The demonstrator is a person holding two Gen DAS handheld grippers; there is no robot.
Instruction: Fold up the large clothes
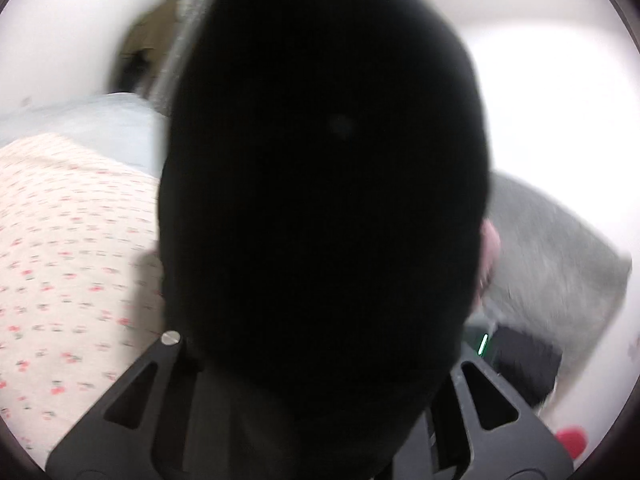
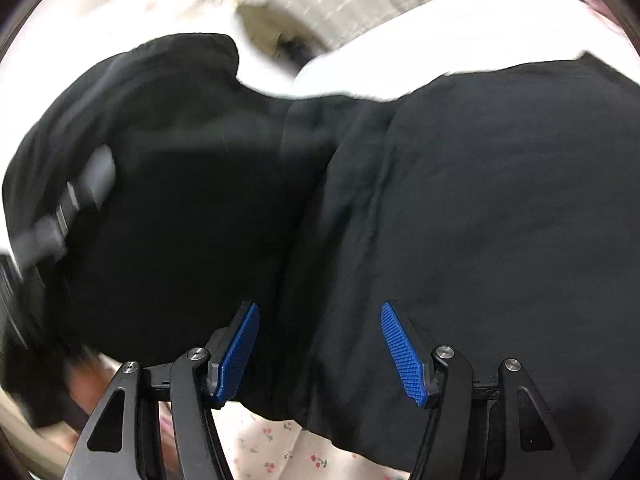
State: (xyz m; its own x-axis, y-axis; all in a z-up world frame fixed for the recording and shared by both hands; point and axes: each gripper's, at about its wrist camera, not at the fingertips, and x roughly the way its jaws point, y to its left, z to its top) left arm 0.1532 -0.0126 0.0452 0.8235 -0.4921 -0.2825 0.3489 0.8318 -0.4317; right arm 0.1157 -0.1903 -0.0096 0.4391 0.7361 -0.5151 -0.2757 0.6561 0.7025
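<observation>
Black garment (image 1: 320, 200) everywhere you look, and it is the landmark here: in the left wrist view it hangs right in front of the lens and swallows the middle of the picture, hiding the left gripper (image 1: 316, 396) almost entirely, fingertips included. Only the outer black frame arms poke out beneath the cloth, set close together, so the jaws are narrow and look clamped on the garment's fabric, though the pads themselves are covered. To the left of the garment lies a floral sheet (image 1: 68, 264), smeared by blur; to its right a grey shape is too streaked to name. In the right wrist view the garment spreads across a bed, with the floral sheet peeking out under its near edge. The right gripper (image 2: 320, 354) hovers at that near edge, blue pads (image 2: 400, 354) spread fairly wide, cloth between them but neither pad pressing. Upper background: blurred, unreadable.
</observation>
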